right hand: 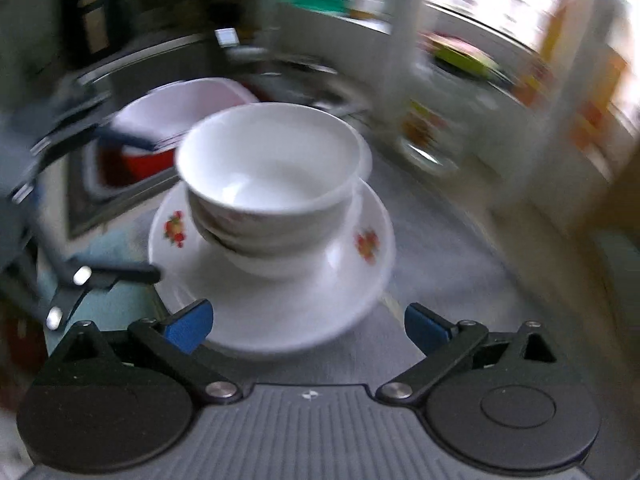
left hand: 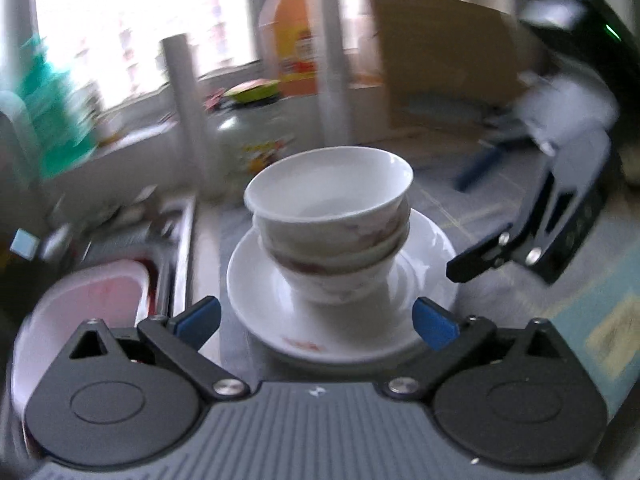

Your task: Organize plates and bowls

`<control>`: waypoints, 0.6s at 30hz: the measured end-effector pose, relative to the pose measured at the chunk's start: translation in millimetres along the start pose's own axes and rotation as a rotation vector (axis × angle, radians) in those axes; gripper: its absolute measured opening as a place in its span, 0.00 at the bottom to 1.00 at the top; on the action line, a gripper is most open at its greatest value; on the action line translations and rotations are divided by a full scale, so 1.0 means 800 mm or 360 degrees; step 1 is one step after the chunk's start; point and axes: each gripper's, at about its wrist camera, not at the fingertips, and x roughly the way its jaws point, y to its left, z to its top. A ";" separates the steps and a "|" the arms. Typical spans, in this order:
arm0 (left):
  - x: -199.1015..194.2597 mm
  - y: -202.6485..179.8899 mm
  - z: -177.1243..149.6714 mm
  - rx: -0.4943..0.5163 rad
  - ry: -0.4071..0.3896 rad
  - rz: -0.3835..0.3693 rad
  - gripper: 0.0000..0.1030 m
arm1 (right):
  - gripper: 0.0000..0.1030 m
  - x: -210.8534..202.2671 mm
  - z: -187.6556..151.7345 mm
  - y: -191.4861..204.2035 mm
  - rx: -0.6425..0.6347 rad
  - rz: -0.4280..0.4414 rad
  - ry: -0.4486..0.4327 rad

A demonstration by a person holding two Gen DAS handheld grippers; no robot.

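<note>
A stack of white bowls (left hand: 332, 220) with faint red patterns stands on a white flowered plate (left hand: 428, 320) on the grey counter. My left gripper (left hand: 316, 322) is open, its blue pads on either side of the plate's near rim, holding nothing. In the right wrist view the same bowl stack (right hand: 268, 184) sits on the plate (right hand: 352, 304). My right gripper (right hand: 308, 326) is open at the plate's near edge and empty. The right gripper also shows in the left wrist view (left hand: 520, 240) to the right of the plate. The left gripper shows at the left of the right wrist view (right hand: 120, 216).
A steel sink (left hand: 176, 240) at the left holds a white and pink basin (left hand: 92, 308). Behind the stack are a patterned jar (left hand: 252, 140), an orange bottle (left hand: 292, 48) and white pillars (left hand: 184, 92). A cardboard box (left hand: 444, 64) stands at the back right.
</note>
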 end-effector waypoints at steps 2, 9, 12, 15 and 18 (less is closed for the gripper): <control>-0.014 -0.016 0.002 -0.0191 0.0063 0.0121 0.99 | 1.00 -0.011 -0.012 0.008 0.0120 -0.0121 0.0037; -0.074 -0.063 0.006 -0.0498 0.0138 0.0404 0.98 | 1.00 -0.070 -0.044 0.037 0.0307 -0.0323 0.0081; -0.099 -0.074 0.012 -0.0514 0.0130 0.0433 0.98 | 1.00 -0.097 -0.053 0.045 0.0315 -0.0353 0.0045; -0.119 -0.085 0.016 -0.0511 0.0092 0.0451 0.98 | 1.00 -0.120 -0.058 0.049 0.0322 -0.0361 0.0005; -0.131 -0.092 0.020 -0.0519 0.0072 0.0474 0.98 | 1.00 -0.133 -0.060 0.050 0.0349 -0.0361 -0.0028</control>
